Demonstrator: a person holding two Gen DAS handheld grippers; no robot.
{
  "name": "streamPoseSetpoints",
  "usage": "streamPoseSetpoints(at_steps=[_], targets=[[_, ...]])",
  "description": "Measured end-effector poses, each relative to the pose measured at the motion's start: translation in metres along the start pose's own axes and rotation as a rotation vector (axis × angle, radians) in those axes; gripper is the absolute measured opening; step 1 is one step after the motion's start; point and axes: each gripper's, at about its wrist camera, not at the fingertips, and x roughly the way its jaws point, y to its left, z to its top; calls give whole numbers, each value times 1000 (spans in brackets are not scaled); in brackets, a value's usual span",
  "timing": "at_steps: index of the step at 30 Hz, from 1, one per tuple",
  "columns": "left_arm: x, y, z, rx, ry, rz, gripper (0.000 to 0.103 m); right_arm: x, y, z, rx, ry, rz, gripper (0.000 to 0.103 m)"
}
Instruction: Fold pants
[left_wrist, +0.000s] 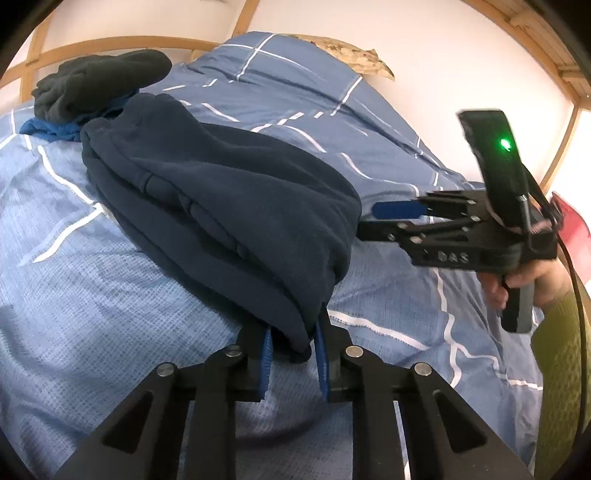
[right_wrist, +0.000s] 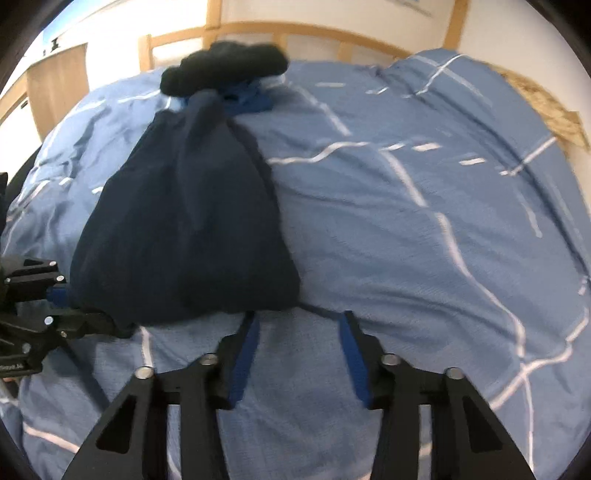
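Dark navy fleece pants (left_wrist: 221, 206) lie folded in a thick bundle on the blue bed cover (left_wrist: 92, 295). My left gripper (left_wrist: 293, 341) is shut on the near corner of the pants, cloth bunched between its blue pads. My right gripper (left_wrist: 373, 219) shows at the right of the left wrist view, just off the bundle's right edge. In the right wrist view the pants (right_wrist: 184, 229) lie ahead and to the left; my right gripper (right_wrist: 299, 325) is open and empty just short of their near edge. The left gripper (right_wrist: 59, 306) grips the pants' left corner there.
A dark grey garment (left_wrist: 99, 81) lies on a bright blue one (left_wrist: 51, 129) at the far side of the bed. A wooden bed frame (left_wrist: 110, 44) and white wall run behind. A beige patterned item (left_wrist: 351, 55) lies at the far right.
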Motion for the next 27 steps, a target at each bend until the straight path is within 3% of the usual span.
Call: streamPoseSetpoints(at_steps=[3, 9, 10, 11, 12, 18, 22, 27], targets=[[0, 1, -1, 1, 4, -6, 20, 7, 2, 7, -28, 5, 20, 40], [3, 3, -1, -3, 11, -14, 20, 5, 17, 14, -119, 9, -33, 40], [3, 3, -1, -4, 11, -16, 20, 4, 19, 14, -133, 7, -41, 35], [3, 3, -1, -3, 13, -16, 20, 4, 19, 14, -135, 14, -25, 13], [3, 3, -1, -2, 12, -16, 20, 4, 18, 15, -123, 23, -20, 9], [1, 4, -2, 3, 19, -23, 18, 2, 17, 20, -108, 7, -40, 7], [0, 2, -5, 21, 38, -31, 14, 10, 9, 20, -76, 41, -136, 2], [3, 4, -10, 13, 79, -46, 10, 20, 3, 16, -15, 67, -147, 2]])
